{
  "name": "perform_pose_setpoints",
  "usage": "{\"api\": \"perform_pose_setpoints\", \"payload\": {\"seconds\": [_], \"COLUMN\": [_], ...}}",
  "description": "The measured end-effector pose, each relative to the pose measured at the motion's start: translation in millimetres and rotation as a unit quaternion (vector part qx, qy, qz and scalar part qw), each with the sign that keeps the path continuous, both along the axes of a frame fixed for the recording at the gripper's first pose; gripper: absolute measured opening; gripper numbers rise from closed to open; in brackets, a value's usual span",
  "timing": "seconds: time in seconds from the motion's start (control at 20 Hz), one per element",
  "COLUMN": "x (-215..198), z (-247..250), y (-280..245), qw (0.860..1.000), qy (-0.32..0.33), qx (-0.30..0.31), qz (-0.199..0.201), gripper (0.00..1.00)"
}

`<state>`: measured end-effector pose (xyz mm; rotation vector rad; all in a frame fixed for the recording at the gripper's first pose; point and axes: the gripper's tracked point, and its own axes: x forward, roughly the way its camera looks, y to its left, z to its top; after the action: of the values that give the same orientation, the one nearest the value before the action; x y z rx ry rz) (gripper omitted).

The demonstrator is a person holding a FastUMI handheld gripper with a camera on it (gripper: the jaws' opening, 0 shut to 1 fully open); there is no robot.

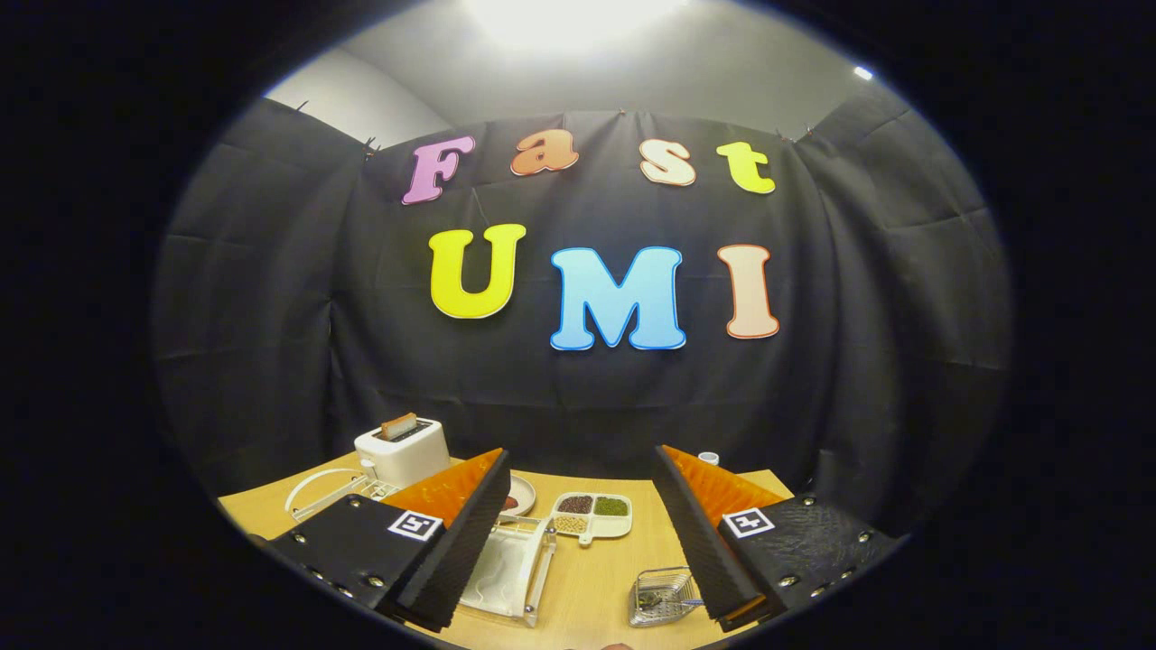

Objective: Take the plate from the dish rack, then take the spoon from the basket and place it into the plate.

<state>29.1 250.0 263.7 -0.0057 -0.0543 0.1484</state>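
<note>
Hand-held gripper (578, 542) spread wide, grasping nothing, above desk (596, 578). Plate (506, 571) upright in clear dish rack (539, 569) beside left finger; spoon in wire basket (662, 598). Best lowered squarely over plate rim.

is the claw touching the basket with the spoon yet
Apart. The gripper view shows the claw open and raised over the table, the basket lying lower between its fingers, nothing pressed on it.

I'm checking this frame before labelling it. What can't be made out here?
- Dish rack, gripper view: partly behind a claw finger; whether a plate sits in it is unclear.
- Wire basket: spoon too small to confirm.
- Small plate: mostly hidden by that finger.

The claw is open, holding nothing.
</note>
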Motion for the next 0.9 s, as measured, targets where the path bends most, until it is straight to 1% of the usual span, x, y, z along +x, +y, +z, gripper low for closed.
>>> {"api": "perform_pose_setpoints", "payload": {"seconds": [0.1, 0.2, 0.3, 0.4, 0.5, 0.55, 0.65, 0.8, 0.9], "x": [7, 16, 25, 34, 42, 47, 57, 70, 79], "z": [0, -4, -8, -21, -35, -42, -61, -92, -106], "y": [15, 25, 41, 54, 75, 83, 89, 100, 102], "qw": [1.000, 1.000, 0.999, 0.997, 0.992, 0.990, 0.981, 0.963, 0.952], "qy": [0.008, 0.027, 0.043, 0.075, 0.117, 0.140, 0.192, 0.270, 0.307], "qx": [0.003, -0.009, -0.018, -0.032, -0.029, -0.025, -0.021, 0.002, 0.013], "qz": [0.004, 0.000, 0.006, 0.008, 0.022, 0.025, 0.016, 0.006, 0.000], "gripper": [0.97, 0.97, 0.97, 0.97, 0.97, 0.97, 0.97, 0.97, 0.97]}}
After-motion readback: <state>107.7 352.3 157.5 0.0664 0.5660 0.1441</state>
